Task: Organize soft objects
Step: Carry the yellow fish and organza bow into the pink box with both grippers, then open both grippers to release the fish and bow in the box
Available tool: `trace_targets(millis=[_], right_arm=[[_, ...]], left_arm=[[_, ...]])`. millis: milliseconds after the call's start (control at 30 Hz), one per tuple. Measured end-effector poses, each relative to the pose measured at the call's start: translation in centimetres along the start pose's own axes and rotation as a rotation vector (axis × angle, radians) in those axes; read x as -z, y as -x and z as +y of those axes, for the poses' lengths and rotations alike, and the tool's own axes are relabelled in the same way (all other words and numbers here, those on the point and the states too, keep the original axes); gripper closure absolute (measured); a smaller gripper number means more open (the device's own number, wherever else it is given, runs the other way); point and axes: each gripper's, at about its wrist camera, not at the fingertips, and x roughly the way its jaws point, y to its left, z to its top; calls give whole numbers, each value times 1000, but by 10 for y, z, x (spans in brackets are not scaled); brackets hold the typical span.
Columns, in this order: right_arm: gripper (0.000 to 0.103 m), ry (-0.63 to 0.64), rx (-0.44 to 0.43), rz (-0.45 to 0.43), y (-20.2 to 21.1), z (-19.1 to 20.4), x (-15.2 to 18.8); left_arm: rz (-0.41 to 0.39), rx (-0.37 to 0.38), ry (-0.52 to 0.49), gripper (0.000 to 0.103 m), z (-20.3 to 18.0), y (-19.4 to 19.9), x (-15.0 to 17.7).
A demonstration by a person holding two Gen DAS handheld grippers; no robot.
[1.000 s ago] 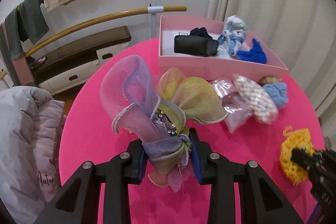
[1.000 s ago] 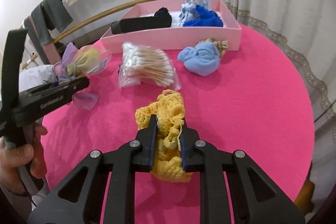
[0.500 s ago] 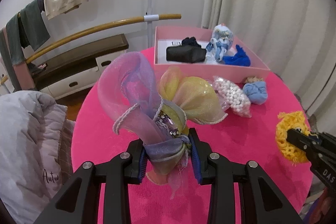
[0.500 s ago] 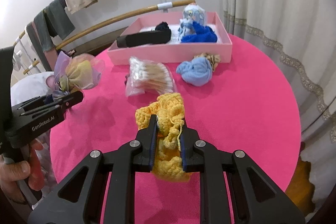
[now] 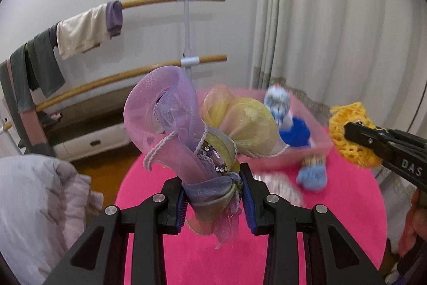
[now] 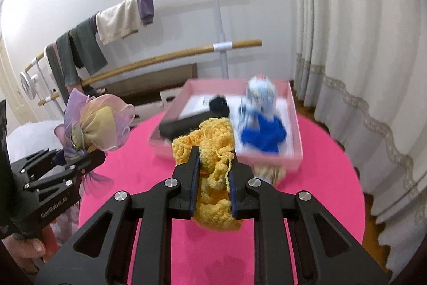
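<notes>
black pouch (image 6: 186,126) boxed, right view only

Left hand-held gripper (image 5: 214,198) and right hand-held gripper (image 6: 213,180) both clamped, tilted downward.

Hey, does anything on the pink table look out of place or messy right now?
Nothing spilled or damaged. One light blue soft bundle lies on the pink table beside the pink box instead of inside it, where the dark blue cloth sits. The blur hides finer detail.
</notes>
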Motion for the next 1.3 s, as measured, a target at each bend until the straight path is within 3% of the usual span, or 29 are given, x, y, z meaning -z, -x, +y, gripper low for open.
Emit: trace_targets(millis=[233,467,700,967,1033,1133,1167,1200,1233,1300], right_arm=[[86,-14,-19,-12,-33,-9,-57],[86,-68,-36,57,-98,-29,-96],[86,-135,-67,126,-160,-47,-107],[86,-179,-80,167,-199,-56,-107],[80,-188,-83,172,-205,-58,-107],[58,-217,-82,166,-210,-65,-106],[48,-224,-84,166,-211,-66,-106],[38,-233,-87,166,-211,-68,-104],[31,-240,-90,160,-209,-69,-103],[7,-257,-90,134,-201,-72,-99]], left_arm=[[2,30,16,71,9,-35,-46],[44,42,11,71,11,-92,-87],[123,58,-2,71,3,-159,-115],[197,42,3,67,8,-216,-129],[210,33,0,64,6,-226,-132],[204,16,22,34,6,-228,-137],[194,2,25,19,8,-226,-139],[178,-12,24,12,9,-221,-139],[166,-21,20,11,8,-218,-138],[150,-38,11,7,9,-208,-134]])
